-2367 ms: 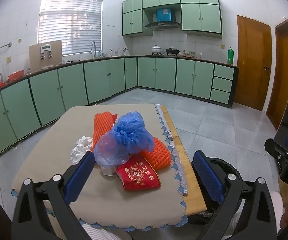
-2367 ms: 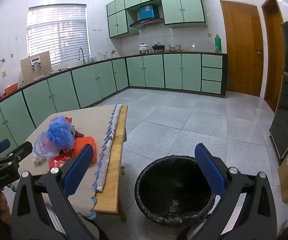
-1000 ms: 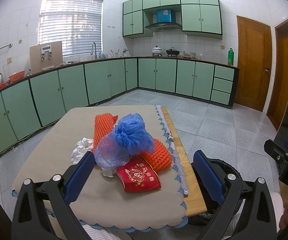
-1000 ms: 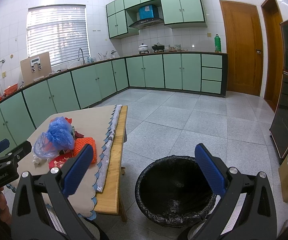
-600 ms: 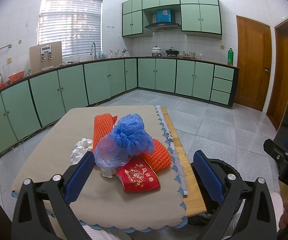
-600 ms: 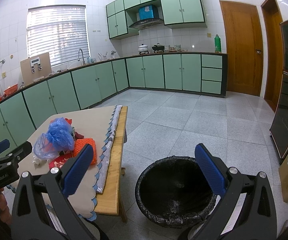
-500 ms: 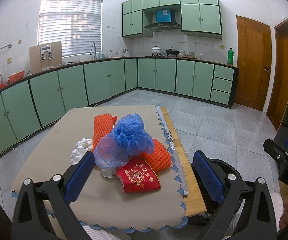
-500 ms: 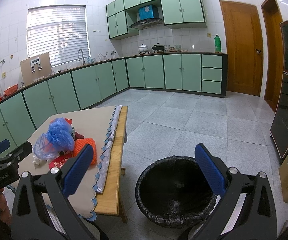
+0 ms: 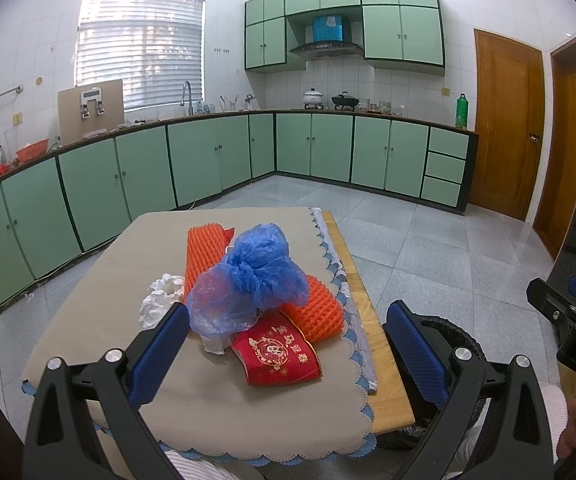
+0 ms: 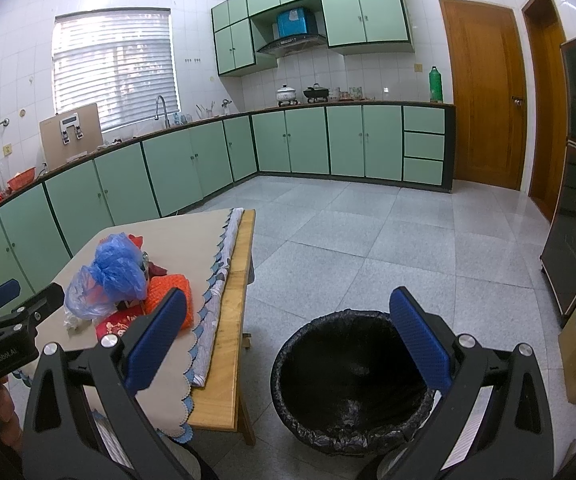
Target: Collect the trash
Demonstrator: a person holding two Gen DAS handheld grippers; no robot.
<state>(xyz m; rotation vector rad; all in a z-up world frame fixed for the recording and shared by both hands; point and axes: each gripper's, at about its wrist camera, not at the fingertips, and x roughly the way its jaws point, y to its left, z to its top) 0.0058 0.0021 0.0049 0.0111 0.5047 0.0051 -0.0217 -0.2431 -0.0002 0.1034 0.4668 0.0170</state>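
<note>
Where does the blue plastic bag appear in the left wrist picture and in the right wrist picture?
Left wrist view: the blue plastic bag lies near the picture's centre, on top of the trash pile on the table.
Right wrist view: the same bag sits at the left, on the table, left of the trash bin.
Shared landmark: the green bottle on the counter beside the door.

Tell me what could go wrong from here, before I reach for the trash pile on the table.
Three likely risks:
1. The blue plastic bag sits on top of the orange foam nets; pulling it may scatter the pile.
2. The red envelope lies flat on the tablecloth, so the left tool may pinch cloth too.
3. The bin stands on the floor beside the table; the right tool hangs open over it, and light pieces may miss it.
</note>
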